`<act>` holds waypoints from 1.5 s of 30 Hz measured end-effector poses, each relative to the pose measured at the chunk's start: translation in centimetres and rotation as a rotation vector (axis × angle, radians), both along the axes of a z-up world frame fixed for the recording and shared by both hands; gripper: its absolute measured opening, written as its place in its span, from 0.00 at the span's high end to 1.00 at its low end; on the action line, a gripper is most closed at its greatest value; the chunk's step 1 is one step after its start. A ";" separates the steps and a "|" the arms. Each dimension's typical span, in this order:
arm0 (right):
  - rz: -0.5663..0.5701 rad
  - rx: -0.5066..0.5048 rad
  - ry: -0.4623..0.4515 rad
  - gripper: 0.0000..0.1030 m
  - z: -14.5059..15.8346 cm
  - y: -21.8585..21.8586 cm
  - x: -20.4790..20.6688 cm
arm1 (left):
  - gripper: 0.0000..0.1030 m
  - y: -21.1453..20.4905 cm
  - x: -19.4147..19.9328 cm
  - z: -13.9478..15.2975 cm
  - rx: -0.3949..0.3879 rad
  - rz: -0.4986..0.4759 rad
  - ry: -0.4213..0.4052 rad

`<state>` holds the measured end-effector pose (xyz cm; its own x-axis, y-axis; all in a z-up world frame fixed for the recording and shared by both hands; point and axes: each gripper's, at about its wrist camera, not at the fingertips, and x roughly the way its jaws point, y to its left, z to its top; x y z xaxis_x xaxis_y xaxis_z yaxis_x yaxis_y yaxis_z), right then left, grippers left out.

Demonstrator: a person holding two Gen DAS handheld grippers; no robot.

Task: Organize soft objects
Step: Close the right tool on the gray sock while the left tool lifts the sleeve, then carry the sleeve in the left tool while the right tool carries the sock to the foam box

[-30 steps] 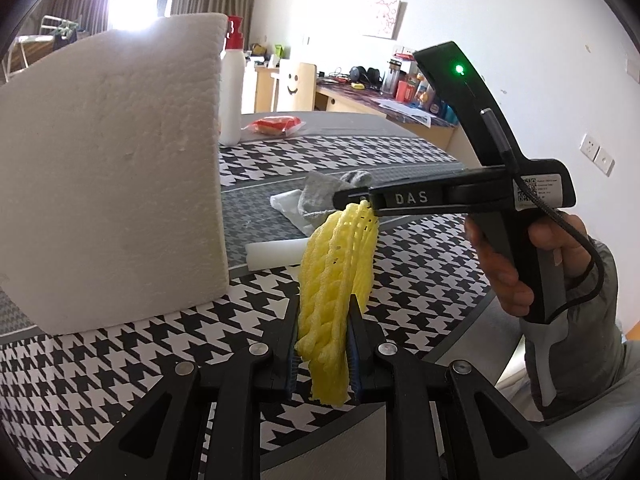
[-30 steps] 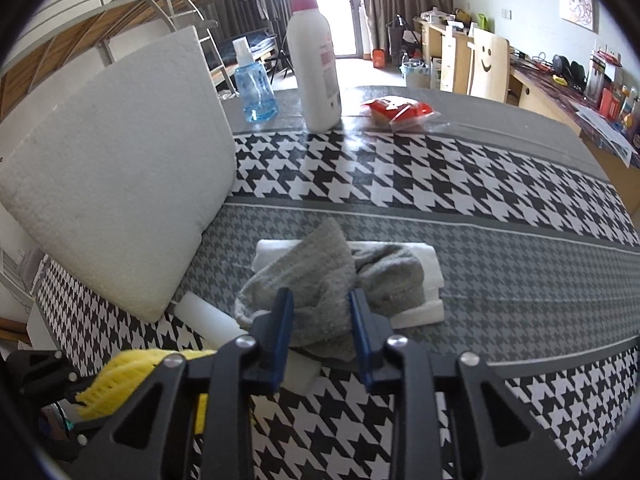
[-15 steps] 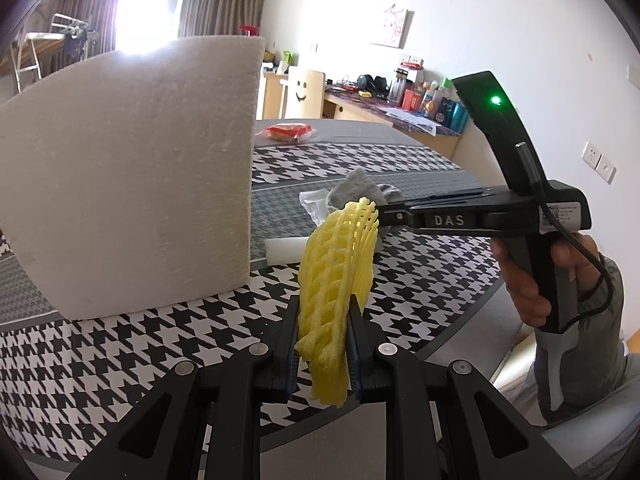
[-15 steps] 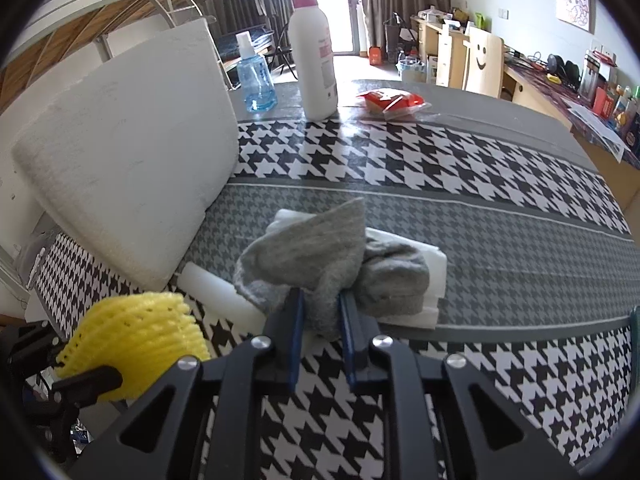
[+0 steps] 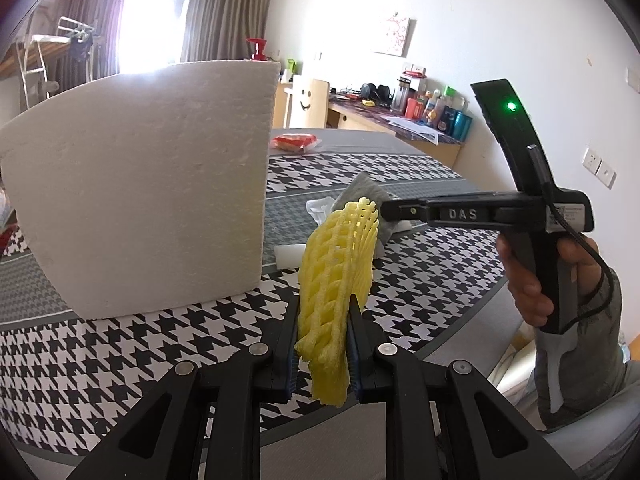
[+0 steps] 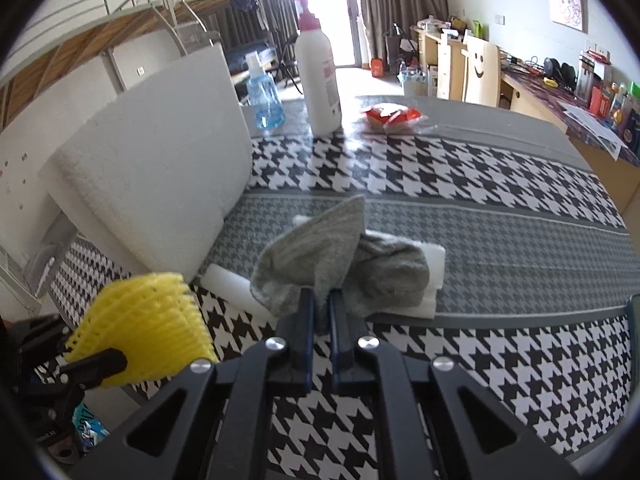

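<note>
Here, in the left wrist view, the left claw (image 5: 322, 344) is seen clamped on a yellow foam net (image 5: 338, 276), which stands up between the pads, squeezed flat and held off the surface (image 5: 416, 276) above its near edge. The net is judged very light, springy and easily crushed; a hold on its lower end, as now, should be enough, and little force is called for. A tall white foam block (image 5: 152, 204) stands on the surface towards the left edge. The right claw (image 5: 386, 211) is seen from the side, carried in a hand (image 5: 540, 276), its tip at a grey cloth (image 5: 366, 194).

In the right wrist view, the right claw (image 6: 319, 322) has just been closing and is now pinched together on a fold of the cloth (image 6: 320, 256), which is pulled up into a peak. The rest of the cloth lies across a flat white pad (image 6: 434, 266) near the middle of the surface (image 6: 520, 248). The cloth is judged limp and light; it will drape and may drag the pad beneath. The net (image 6: 144, 336) appears at lower left.
</note>
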<state>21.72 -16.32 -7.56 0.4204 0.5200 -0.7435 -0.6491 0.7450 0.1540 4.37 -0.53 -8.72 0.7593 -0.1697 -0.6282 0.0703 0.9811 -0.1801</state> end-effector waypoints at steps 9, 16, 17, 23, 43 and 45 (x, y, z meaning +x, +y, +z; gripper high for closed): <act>-0.036 0.008 -0.020 0.39 -0.1 1.1 1.9 | 0.80 0.2 0.0 0.2 -0.002 0.006 -0.001; -0.058 -0.024 0.011 0.42 -1.5 2.4 3.3 | 0.80 0.4 -0.1 0.4 -0.002 0.006 -0.007; -0.063 -0.032 0.016 0.53 -1.7 2.4 3.5 | 0.80 0.5 -0.1 0.4 -0.002 0.006 -0.007; -0.049 -0.045 0.044 0.92 -1.9 2.5 3.5 | 0.80 0.6 -0.3 0.7 0.001 0.004 -0.013; -0.009 0.130 0.006 0.93 3.2 0.0 0.2 | 0.80 1.1 -1.9 4.1 0.027 -0.003 -0.099; -0.009 0.141 -0.005 0.93 3.7 -0.2 0.0 | 0.80 1.2 -2.0 4.4 0.030 -0.003 -0.106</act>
<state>21.70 -16.49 -3.83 0.4291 0.6154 -0.6612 -0.6437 0.7219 0.2541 2.33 0.62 -4.35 0.8215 -0.1545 -0.5489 0.0903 0.9857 -0.1424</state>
